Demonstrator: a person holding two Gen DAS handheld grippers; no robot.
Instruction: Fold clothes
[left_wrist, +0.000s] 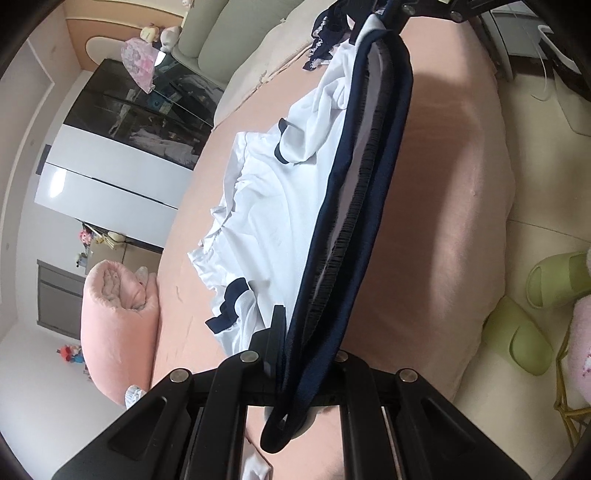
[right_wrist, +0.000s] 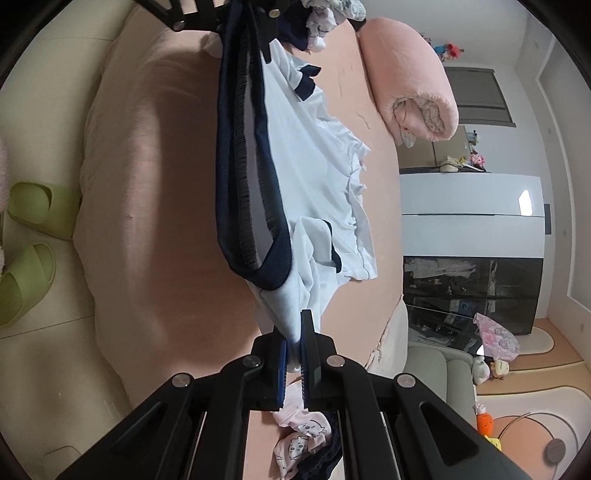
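Observation:
A white garment (left_wrist: 273, 206) with navy cuffs and a navy ribbed band (left_wrist: 369, 166) hangs stretched between my two grippers above the pink bed (left_wrist: 450, 192). My left gripper (left_wrist: 295, 332), at the bottom of the left wrist view, is shut on the navy band, which hides its right finger. At the top of that view the right gripper (left_wrist: 406, 9) holds the far end. In the right wrist view my right gripper (right_wrist: 293, 328) is shut on a fold of the white garment (right_wrist: 317, 162). The left gripper (right_wrist: 240, 18) shows at the top there. The garment's lower part lies crumpled on the bed.
A rolled pink blanket (left_wrist: 118, 306) lies at one end of the bed, and a heap of other clothes (left_wrist: 332, 29) at the other. Pink printed clothes (right_wrist: 303, 439) lie under my right gripper. Green slippers (left_wrist: 517, 332) sit on the floor beside the bed. A wardrobe (right_wrist: 469, 221) stands beyond.

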